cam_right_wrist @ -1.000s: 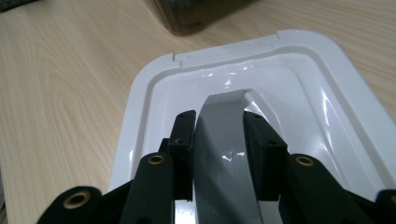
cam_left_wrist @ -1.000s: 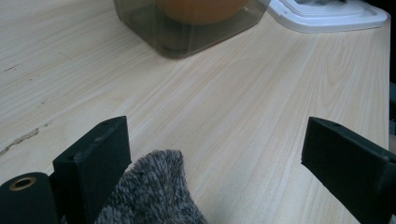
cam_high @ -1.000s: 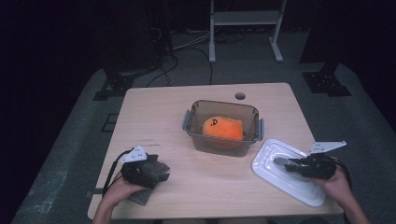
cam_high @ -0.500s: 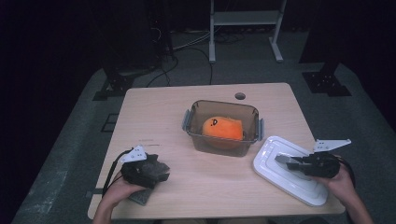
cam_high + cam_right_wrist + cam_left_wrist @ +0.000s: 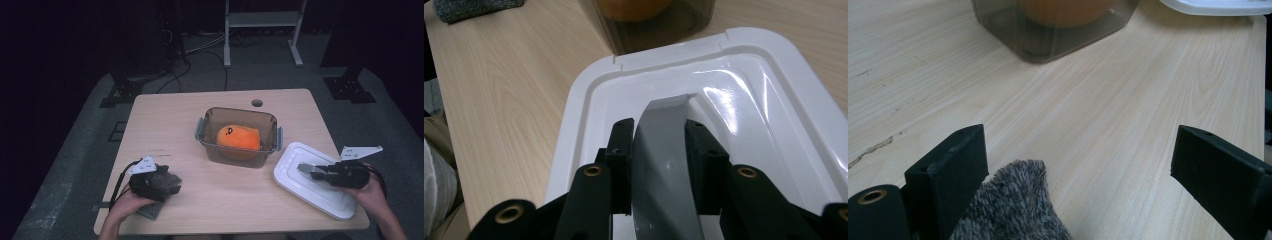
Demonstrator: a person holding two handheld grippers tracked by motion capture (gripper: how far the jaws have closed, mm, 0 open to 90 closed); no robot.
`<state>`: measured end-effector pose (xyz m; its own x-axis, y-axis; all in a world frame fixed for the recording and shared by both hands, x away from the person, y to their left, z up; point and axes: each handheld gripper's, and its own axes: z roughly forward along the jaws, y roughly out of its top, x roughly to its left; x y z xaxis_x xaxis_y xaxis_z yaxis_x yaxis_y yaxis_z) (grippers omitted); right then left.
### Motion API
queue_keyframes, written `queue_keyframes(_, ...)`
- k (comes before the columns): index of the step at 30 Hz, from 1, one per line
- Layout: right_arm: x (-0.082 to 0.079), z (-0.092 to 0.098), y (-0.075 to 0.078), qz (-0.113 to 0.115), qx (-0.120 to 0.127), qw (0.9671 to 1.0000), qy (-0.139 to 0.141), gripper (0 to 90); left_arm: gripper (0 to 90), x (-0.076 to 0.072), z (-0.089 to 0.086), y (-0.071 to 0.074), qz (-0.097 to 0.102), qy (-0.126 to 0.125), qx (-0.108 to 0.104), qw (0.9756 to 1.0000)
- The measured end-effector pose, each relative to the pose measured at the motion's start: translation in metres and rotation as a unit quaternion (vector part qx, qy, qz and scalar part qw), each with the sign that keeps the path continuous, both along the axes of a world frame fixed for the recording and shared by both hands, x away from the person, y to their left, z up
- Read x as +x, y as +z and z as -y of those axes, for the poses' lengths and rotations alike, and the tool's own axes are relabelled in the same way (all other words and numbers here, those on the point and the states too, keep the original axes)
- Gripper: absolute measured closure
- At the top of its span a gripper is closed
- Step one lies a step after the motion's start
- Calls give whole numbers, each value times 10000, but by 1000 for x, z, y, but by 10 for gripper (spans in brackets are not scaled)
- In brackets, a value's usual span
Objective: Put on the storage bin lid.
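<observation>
A: What is seen from the high view?

B: A clear container [image 5: 239,136] holding an orange plush toy [image 5: 238,137] is set near the middle of the table [image 5: 165,120]. A white lid [image 5: 300,172] is laid toward the table's right front corner, just beside the container. The right gripper [image 5: 311,170] is held over the lid; the left gripper [image 5: 167,181] is kept near the left front edge, well apart from both.

A: And in the left gripper view?

B: Its jaws are spread wide with nothing pinched. A grey knitted cloth [image 5: 1015,205] is seen between them at the bottom, against one jaw. The container [image 5: 1048,30] is found ahead, across bare wood.

A: The right gripper view?

B: The jaws are pressed onto the lid's grey handle [image 5: 664,150], whose long axis is run along the jaws toward the container [image 5: 649,20]. The container is placed straight ahead, so the lid is judged ready to be carried forward onto it by the nearer right hand.
</observation>
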<state>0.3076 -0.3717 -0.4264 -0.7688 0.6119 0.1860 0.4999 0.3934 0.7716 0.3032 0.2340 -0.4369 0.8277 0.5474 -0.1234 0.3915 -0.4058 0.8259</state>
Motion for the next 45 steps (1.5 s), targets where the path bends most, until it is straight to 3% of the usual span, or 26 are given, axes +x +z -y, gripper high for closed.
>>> queue_keyframes(28, -15, 12, 46, 200, -104, 9997, 111, 667, 73, 0, 1, 0, -4, -2, 0, 10000)
queue_keyframes(45, -18, 9, 80, 417, 42, 9987, 294, 667, 73, 0, 0, 0, -20, -1, -2, 10000)
